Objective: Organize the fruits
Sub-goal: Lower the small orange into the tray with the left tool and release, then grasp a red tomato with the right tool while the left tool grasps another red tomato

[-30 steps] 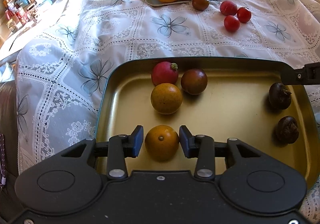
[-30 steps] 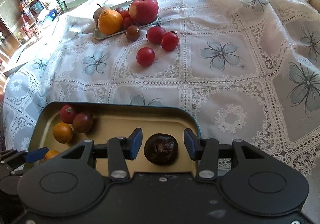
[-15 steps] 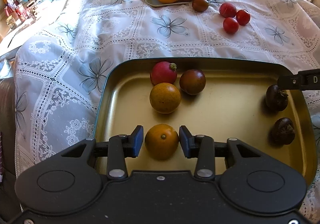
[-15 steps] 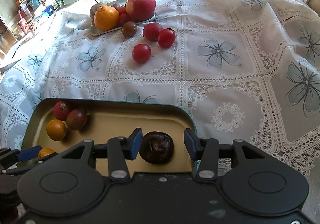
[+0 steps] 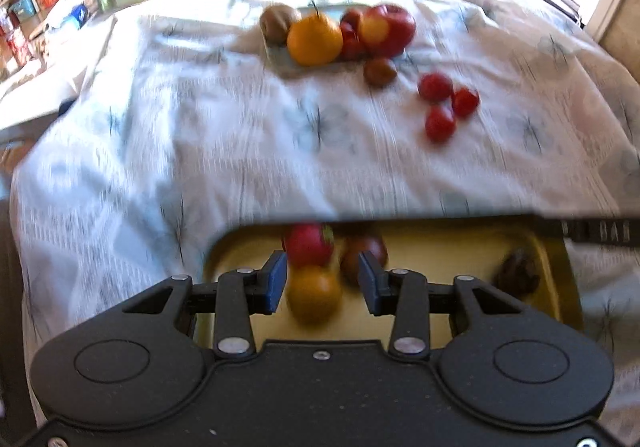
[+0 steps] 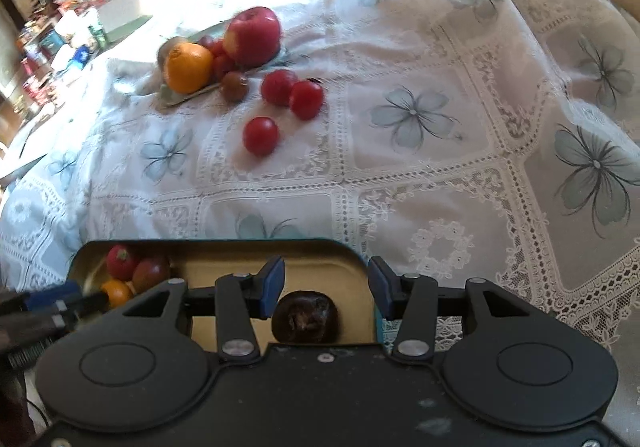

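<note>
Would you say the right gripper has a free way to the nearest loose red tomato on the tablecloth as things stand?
Probably yes. The right gripper is open and empty above the yellow tray, and only bare tablecloth lies between the tray's far rim and that red tomato. Whether it is within arm's reach cannot be judged.

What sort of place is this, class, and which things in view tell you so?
Probably a lived-in home room: a lace floral tablecloth covers the table, cluttered shelves line the far side, and an apple sits among fruit on a small plate.
</note>
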The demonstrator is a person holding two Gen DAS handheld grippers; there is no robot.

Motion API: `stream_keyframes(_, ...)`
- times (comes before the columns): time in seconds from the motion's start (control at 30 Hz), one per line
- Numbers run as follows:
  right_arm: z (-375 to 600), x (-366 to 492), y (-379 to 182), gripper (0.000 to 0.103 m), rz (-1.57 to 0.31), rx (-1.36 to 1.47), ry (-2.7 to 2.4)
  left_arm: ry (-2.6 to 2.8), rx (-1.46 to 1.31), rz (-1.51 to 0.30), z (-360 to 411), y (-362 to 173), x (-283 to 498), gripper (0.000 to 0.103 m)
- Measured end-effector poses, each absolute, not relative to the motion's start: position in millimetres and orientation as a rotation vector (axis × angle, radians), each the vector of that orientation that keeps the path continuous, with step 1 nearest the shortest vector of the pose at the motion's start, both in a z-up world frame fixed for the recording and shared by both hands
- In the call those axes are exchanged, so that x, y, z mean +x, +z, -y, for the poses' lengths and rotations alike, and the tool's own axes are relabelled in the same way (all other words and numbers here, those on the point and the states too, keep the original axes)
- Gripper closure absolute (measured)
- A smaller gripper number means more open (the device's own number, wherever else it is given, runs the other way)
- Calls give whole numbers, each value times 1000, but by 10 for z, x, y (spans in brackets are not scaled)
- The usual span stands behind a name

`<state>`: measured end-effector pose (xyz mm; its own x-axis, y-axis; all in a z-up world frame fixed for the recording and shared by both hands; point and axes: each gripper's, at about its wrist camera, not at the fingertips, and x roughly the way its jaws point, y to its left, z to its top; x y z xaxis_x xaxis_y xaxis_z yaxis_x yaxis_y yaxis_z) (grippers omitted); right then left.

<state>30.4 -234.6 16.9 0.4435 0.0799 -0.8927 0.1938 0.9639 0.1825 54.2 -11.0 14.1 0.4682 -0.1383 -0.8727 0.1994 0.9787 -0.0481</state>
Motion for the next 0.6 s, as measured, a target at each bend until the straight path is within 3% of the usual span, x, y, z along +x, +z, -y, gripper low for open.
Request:
stream_keyframes(0.17,2392,579,203,54,-1215,294,-107,-190,94,-1017,98,252,975,54)
stream_keyframes(0.6,2339,1849,190,54,-1165,276,-120,-160,110,-1106,104,50,1677,54)
